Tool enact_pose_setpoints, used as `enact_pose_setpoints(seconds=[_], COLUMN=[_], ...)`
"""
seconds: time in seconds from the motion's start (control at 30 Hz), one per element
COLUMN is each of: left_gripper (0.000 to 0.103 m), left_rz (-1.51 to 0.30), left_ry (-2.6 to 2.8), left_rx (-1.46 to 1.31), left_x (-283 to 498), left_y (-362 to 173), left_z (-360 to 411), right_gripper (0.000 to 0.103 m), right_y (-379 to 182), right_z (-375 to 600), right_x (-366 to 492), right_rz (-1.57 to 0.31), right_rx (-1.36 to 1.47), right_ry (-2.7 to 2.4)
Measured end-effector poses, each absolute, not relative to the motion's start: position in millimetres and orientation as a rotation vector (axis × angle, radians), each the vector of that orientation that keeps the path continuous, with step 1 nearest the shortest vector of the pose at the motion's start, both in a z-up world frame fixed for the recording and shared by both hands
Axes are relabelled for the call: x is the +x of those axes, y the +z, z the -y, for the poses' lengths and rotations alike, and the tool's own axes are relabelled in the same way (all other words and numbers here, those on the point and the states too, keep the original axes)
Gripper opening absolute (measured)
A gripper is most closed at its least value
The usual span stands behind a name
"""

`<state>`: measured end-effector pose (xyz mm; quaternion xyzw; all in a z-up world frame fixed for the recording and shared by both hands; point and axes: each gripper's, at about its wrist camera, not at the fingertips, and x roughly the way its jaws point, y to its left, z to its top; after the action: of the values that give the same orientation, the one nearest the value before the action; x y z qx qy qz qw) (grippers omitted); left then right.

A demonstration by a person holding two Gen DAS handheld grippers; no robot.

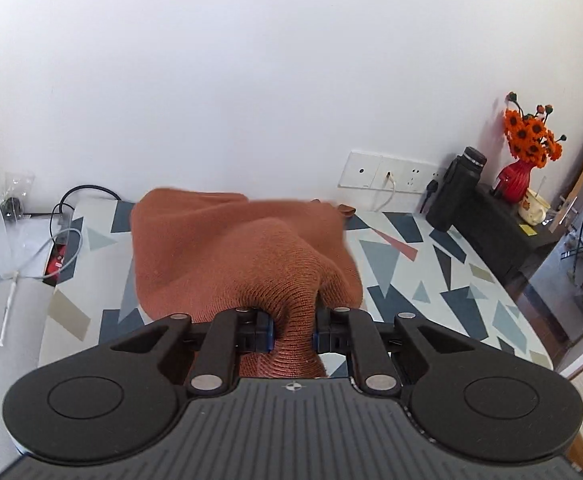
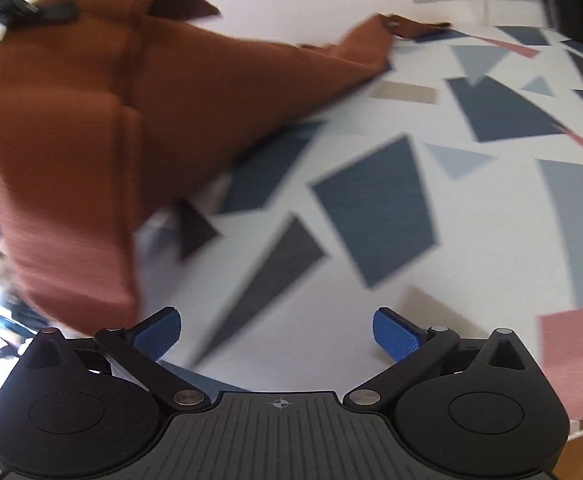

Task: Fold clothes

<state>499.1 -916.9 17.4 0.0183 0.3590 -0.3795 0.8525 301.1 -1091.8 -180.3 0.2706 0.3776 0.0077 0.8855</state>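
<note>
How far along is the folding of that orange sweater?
Early on. Nothing looks folded yet: the sweater is bunched and creased, partly draped up off the patterned table. In hand: the left gripper is shut on a pinch of the knit and holds it raised. The right gripper is open and empty over the table. Still left: laying it flat and making every fold.

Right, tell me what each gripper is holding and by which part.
The left gripper is shut on a bunched fold of the rust knit garment; which part cannot be told. The right gripper is open and holds nothing.
</note>
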Motion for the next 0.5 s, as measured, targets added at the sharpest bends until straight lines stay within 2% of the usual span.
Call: enact_pose_setpoints(seconds=[0.1,0.5], left_gripper=[0.015,0.016], left_rz=[-0.774,-0.800], left_ry=[-0.809,-0.838], left_rx=[0.049,0.047], left_x=[500.7,499.3], left_y=[14.9,11.3], left_z=[918.3,929.2], right_gripper=[0.102,0.102], right_y=[-168.2,-170.1], right_z=[1087.1,1011.9], right_x=[308.4,360.8], right_rz=[-0.718,-0.734], right_rx=[0.632,0.495], right_ry=[0.082,0.294])
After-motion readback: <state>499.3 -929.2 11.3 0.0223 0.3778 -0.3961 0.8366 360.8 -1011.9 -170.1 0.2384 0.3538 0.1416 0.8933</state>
